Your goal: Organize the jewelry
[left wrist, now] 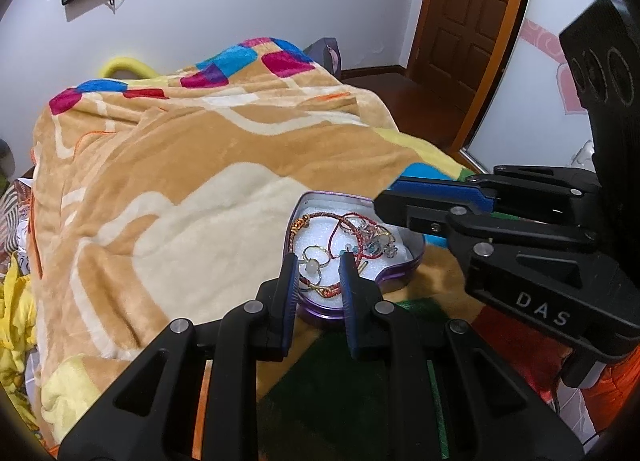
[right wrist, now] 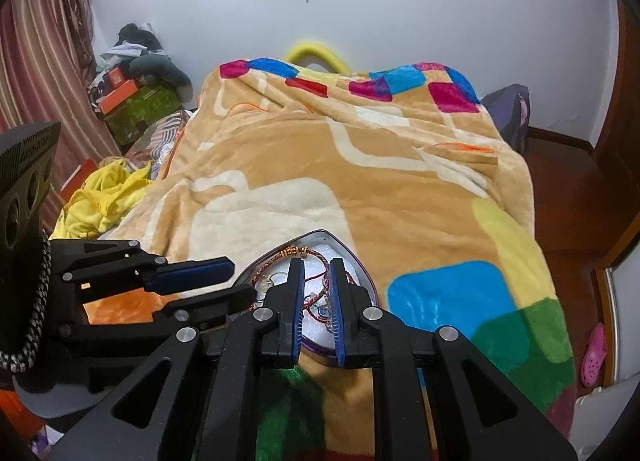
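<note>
Left gripper [left wrist: 320,261]: fingers parted, nothing between them, tips poised over the near edge of the heart-shaped tin [left wrist: 416,257]. A gold ring with a pale stone [left wrist: 314,267] shows in the gap between the tips; contact cannot be judged.

Right gripper [right wrist: 317,265]: fingers a narrow gap apart, not clamped on anything, tips over the tin's interior above the tangle of red cord bracelets [right wrist: 316,301]. In the left wrist view it comes in from the right, above the tin's far rim.

Tin: purple wall, white foam lining, open. It holds a red braided bracelet with a gold knot [left wrist: 316,221], loose rings and small beads.

The tin sits on the tan patterned blanket [left wrist: 180,165] covering the bed, near its foot end.
</note>
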The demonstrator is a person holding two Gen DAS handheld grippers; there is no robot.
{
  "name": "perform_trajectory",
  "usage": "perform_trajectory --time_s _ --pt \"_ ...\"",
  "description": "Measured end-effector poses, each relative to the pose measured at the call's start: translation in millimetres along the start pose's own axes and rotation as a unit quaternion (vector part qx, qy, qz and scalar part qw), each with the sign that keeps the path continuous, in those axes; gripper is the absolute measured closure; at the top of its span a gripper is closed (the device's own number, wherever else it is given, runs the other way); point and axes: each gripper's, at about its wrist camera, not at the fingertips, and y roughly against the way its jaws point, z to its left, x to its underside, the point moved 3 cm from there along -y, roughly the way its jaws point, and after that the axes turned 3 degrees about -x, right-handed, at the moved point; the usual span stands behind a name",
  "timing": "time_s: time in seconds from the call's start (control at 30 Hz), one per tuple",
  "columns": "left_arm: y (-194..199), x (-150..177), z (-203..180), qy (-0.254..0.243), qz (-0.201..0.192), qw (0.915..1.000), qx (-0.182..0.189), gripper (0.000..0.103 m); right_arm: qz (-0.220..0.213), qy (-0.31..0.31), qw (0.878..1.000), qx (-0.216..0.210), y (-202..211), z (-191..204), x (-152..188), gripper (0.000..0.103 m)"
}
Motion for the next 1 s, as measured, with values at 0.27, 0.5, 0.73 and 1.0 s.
perform_trajectory --time_s 0.27,0.5,0.73,1.0 --pt "49 -8 0 0.002 -0.046 0.9987 -0.024 0.083 -0.048 0.007 0.999 0.017 44 10 -7 0.091" --pt "121 -17 -12 -0.007 -0.123 0.9911 -0.049 0.072 -0.131 0.017 0.991 0.037 112 29 -15 0.091" --pt "214 -16 -29 -0.001 -0.237 0.9696 -0.059 0.055 -0.246 0.028 0.967 0.059 198 57 -15 0.091" --pt "295 3 -38 0.017 -0.347 0.935 -0.073 0.04 -0.325 0.046 0.939 0.1 250 92 -1 0.086"
